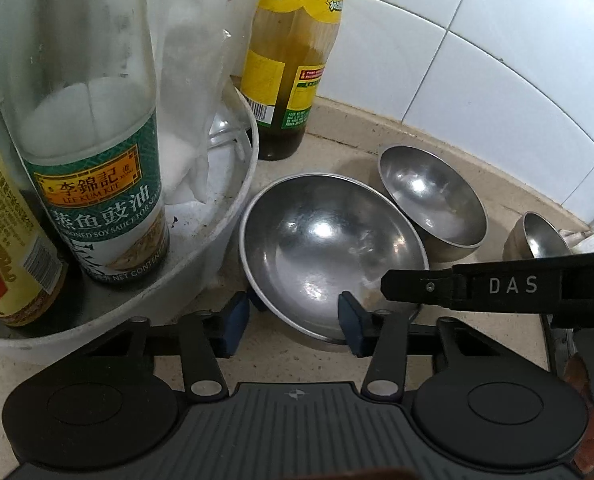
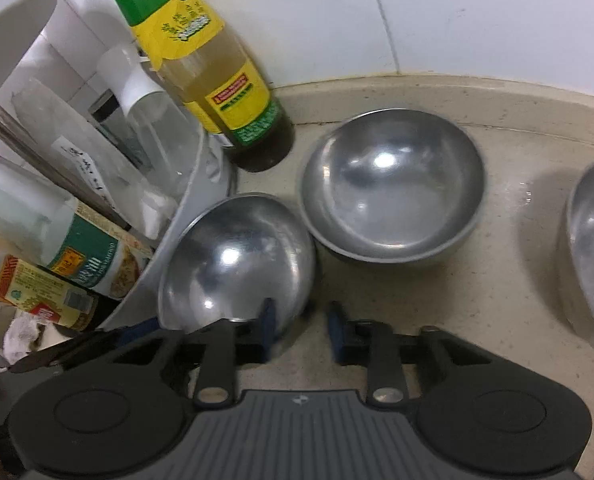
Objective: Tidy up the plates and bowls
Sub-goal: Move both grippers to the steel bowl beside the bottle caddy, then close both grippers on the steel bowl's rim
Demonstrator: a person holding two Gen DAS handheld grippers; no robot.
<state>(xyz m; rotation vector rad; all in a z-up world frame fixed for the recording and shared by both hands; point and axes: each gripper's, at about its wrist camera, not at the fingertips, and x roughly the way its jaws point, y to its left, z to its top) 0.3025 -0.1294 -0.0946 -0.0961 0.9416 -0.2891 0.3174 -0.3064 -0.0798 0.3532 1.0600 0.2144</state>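
Obs. 1, workpiece. The tilted steel bowl (image 1: 329, 240) is sitting on the countertop (image 1: 297, 356), leaning with one edge against the white tub (image 1: 233, 216). Its mouth is facing up and toward me. It is shallow, round and thin-rimmed. The inside is brushed grey metal, throwing back bright spots of light, with faint smears.

Obs. 2, my fingers. My left gripper (image 1: 293, 324) is straddling the near rim. One blue pad is outside the wall on the tub side and the other is over the hollow. The jaws are standing apart with a clear gap. I cannot confirm that either pad is pressing the steel. My right gripper (image 2: 301, 324) is coming in from the other side. Its jaws are also parted, more narrowly. One finger is over the bowl's edge and the other is above bare counter. Nothing is being clamped there that I can see.

Obs. 3, neighbours. A second steel bowl (image 1: 433, 200) is standing upright just beyond the first. A third steel bowl (image 1: 537, 236) is standing further right, apart from it. Both are deeper and have the same dull sheen.

Obs. 4, surroundings. The tub is holding a green-labelled soy sauce bottle (image 1: 97, 184) and crumpled clear plastic. A yellow-labelled bottle (image 1: 293, 60) is standing behind it by the wall. The counter is beige speckled stone. The wall tiles (image 1: 497, 60) are glossy white.
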